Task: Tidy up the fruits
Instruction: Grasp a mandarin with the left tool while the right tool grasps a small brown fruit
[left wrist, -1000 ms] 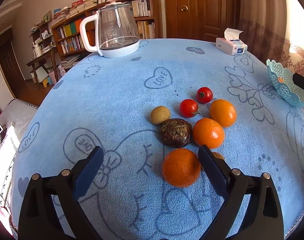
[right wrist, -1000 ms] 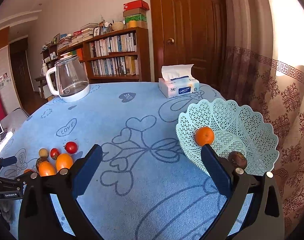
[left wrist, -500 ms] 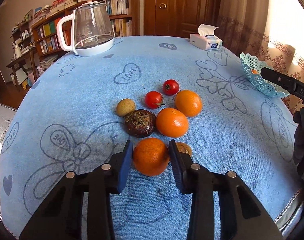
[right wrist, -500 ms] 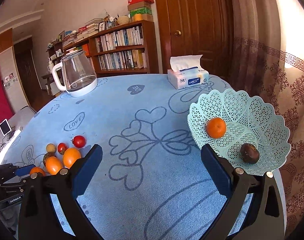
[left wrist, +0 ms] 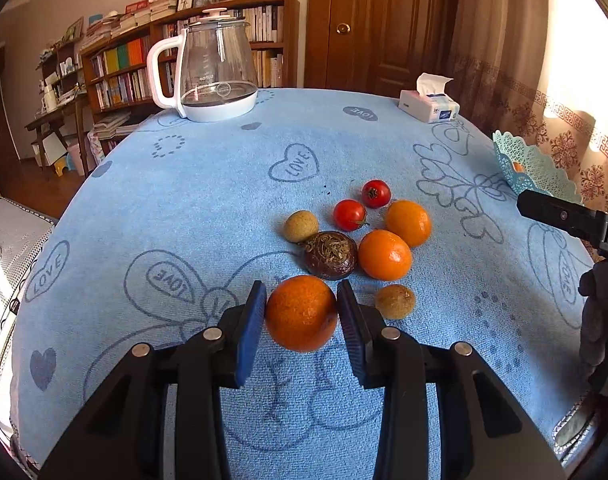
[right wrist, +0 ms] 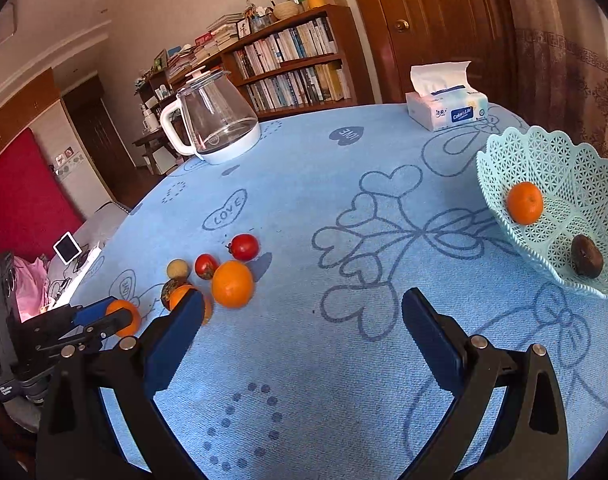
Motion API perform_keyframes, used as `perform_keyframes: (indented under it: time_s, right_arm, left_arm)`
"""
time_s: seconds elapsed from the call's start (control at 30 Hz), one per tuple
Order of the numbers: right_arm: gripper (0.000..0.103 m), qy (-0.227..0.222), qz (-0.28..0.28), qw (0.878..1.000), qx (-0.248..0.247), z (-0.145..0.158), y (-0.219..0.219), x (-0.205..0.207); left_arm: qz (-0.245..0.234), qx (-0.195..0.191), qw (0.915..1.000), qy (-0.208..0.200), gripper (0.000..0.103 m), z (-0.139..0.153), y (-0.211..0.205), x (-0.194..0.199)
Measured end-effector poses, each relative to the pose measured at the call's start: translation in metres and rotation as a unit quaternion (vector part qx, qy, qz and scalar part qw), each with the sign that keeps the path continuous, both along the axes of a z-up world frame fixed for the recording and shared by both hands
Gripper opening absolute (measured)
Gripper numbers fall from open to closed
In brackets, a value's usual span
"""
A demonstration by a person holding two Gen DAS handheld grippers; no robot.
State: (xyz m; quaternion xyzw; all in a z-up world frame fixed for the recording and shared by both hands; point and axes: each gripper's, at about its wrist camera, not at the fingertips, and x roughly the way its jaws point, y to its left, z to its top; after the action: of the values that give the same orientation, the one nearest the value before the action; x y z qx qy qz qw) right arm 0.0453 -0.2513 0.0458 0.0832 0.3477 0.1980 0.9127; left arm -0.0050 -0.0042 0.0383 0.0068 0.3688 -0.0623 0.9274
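Note:
My left gripper (left wrist: pixel 301 316) is shut on an orange (left wrist: pixel 301 313) and holds it just above the blue tablecloth. Behind it lie two more oranges (left wrist: pixel 384 255), two tomatoes (left wrist: pixel 348 215), a dark passion fruit (left wrist: pixel 330 255) and two small brown fruits (left wrist: pixel 395 301). My right gripper (right wrist: pixel 304 340) is open and empty over the cloth. The light-blue lattice basket (right wrist: pixel 576 168) at the right holds an orange (right wrist: pixel 524 203) and a dark fruit (right wrist: pixel 587 257). The left gripper with its orange (right wrist: pixel 123 317) shows at the left of the right wrist view.
A glass kettle (left wrist: pixel 213 70) and a tissue box (left wrist: pixel 428 102) stand at the table's far side. The basket's edge (left wrist: pixel 532 168) shows at the right of the left wrist view, with the right gripper's body (left wrist: pixel 572 218) in front. Bookshelves and a door stand behind.
My left gripper closed on the nearest orange and lifted it slightly. My right gripper swung left, so the basket sits further right in its view.

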Motion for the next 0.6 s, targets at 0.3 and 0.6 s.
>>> perform_keyframes:
  time_s: [0.3, 0.6]
  right_arm:
    - [0.09, 0.024, 0.083, 0.995, -0.059, -0.018, 0.083, -0.015]
    - [0.055, 0.05, 0.136, 0.984, -0.108, -0.036, 0.133, -0.01]
  left_arm:
    - [0.024, -0.009, 0.9995, -0.015, 0.037, 0.009, 0.02, -0.003]
    - [0.032, -0.021, 0.9992, -0.011, 0.037, 0.005, 0.03, -0.003]
